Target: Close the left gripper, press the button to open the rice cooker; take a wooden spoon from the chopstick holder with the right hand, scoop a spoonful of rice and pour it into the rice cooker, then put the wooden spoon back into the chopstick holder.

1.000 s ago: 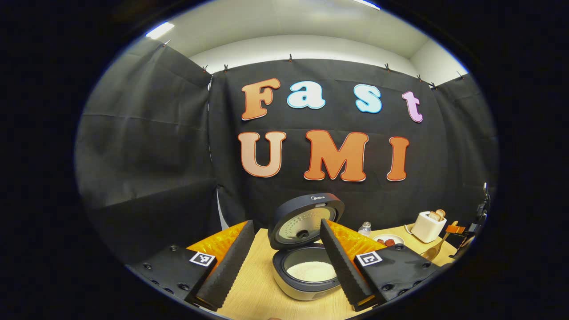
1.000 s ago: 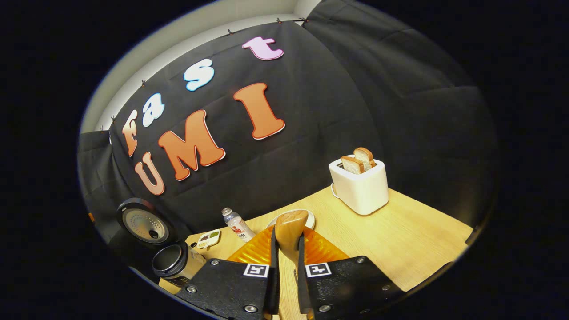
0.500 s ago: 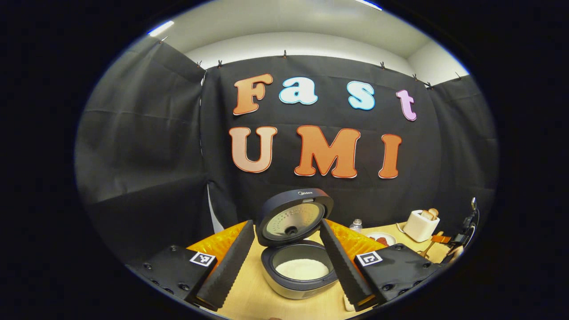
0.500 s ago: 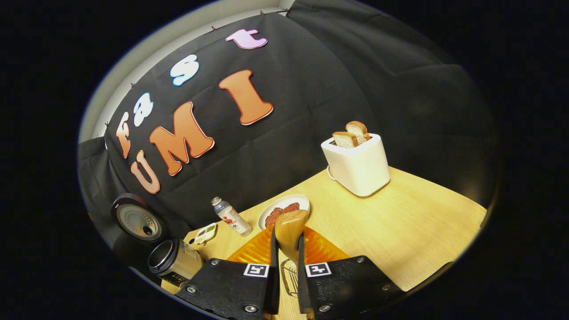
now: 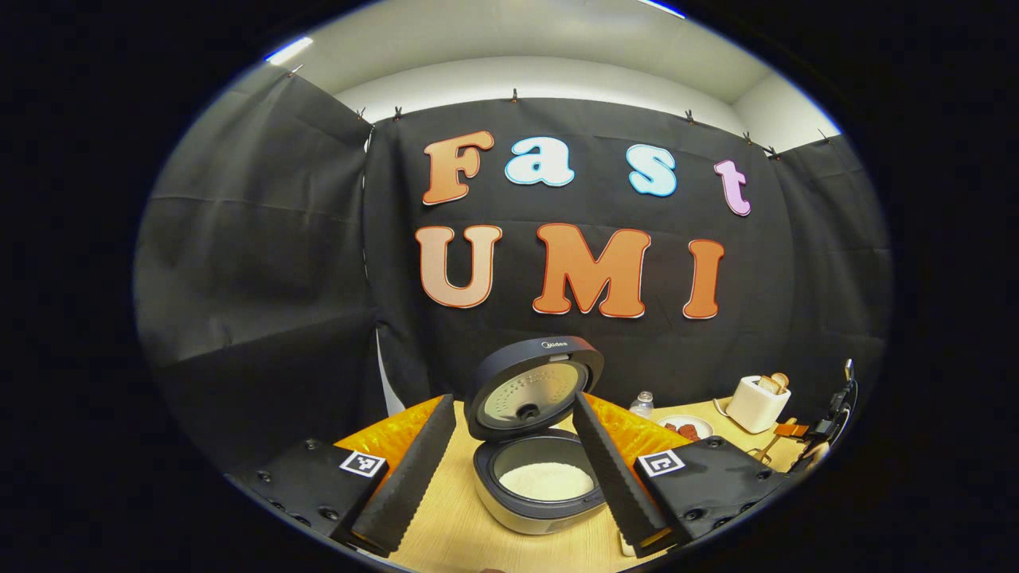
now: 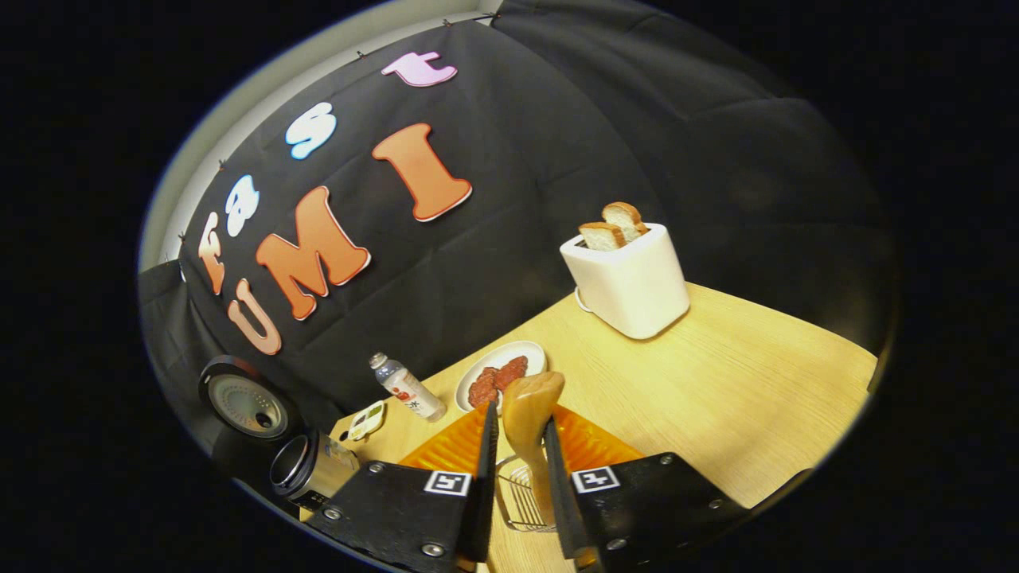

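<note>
Pinching smooth wooden spoon [image 6: 529,410] handle, R gripper [image 6: 519,509] is seen above wire chopstick holder [image 6: 521,497]; L gripper [image 5: 509,469] spread wide before lid-up round rice cooker [image 5: 541,446].

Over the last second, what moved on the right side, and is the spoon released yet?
The right gripper has come down over the wire chopstick holder and its fingers have spread slightly, so the wooden spoon looks released or nearly so. The rice cooker stayed open and the left gripper stayed open.
</note>
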The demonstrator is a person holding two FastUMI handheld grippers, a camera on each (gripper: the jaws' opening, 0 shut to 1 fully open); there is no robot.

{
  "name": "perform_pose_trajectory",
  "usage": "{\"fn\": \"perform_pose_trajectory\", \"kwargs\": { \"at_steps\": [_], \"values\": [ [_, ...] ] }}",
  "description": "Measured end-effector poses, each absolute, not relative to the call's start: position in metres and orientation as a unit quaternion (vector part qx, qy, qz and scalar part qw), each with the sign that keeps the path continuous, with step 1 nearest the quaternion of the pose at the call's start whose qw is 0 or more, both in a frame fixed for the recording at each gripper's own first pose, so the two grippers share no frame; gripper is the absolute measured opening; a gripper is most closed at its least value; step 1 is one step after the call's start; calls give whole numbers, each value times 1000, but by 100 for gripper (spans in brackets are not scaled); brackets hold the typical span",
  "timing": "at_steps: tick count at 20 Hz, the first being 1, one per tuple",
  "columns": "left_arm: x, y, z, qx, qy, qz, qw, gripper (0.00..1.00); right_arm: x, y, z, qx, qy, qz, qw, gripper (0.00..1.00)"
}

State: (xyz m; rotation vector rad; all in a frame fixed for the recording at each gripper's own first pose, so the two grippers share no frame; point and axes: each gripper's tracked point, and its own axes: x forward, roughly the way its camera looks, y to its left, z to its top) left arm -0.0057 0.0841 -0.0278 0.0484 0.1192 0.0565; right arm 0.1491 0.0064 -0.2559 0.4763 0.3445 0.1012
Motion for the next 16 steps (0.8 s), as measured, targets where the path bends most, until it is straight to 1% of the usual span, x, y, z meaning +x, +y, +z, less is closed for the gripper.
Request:
{"fn": "perform_pose_trajectory", "kwargs": {
  "at_steps": [1, 2, 3, 4, 5, 6, 7, 8, 11, 15, 16],
  "values": [
    [-5, 84, -28, 23, 60, 28, 998, 98, 147, 3, -257, 235, 175, 47, 955, 38],
    [-4, 85, -27, 21, 60, 28, 998, 98, 143, -2, -258, 233, 180, 40, 955, 49],
    [-5, 84, -27, 20, 60, 28, 998, 98, 144, -8, -258, 226, 182, 32, 957, 57],
    [-4, 84, -28, 19, 61, 27, 998, 99, 140, -17, -257, 214, 181, 21, 960, 83],
    [-4, 83, -27, 18, 60, 25, 998, 99, 137, -24, -253, 200, 178, 12, 963, 83],
    [-4, 81, -26, 15, 59, 22, 998, 99, 135, -28, -247, 185, 176, 6, 967, 93],
    [-5, 80, -25, 12, 58, 20, 998, 99, 132, -32, -240, 168, 173, 2, 971, 94],
    [-5, 79, -24, 9, 55, 19, 998, 97, 129, -38, -231, 150, 170, -5, 974, 95],
    [-5, 78, -14, 1, 46, 13, 999, 98, 124, -53, -196, 111, 153, -24, 982, 95],
    [-2, 72, 12, -10, 30, -2, 1000, 100, 110, -54, -136, 106, 124, -38, 986, 95],
    [3, 73, 20, -8, 25, -2, 1000, 99, 106, -50, -122, 108, 119, -39, 986, 95]
  ]
}}
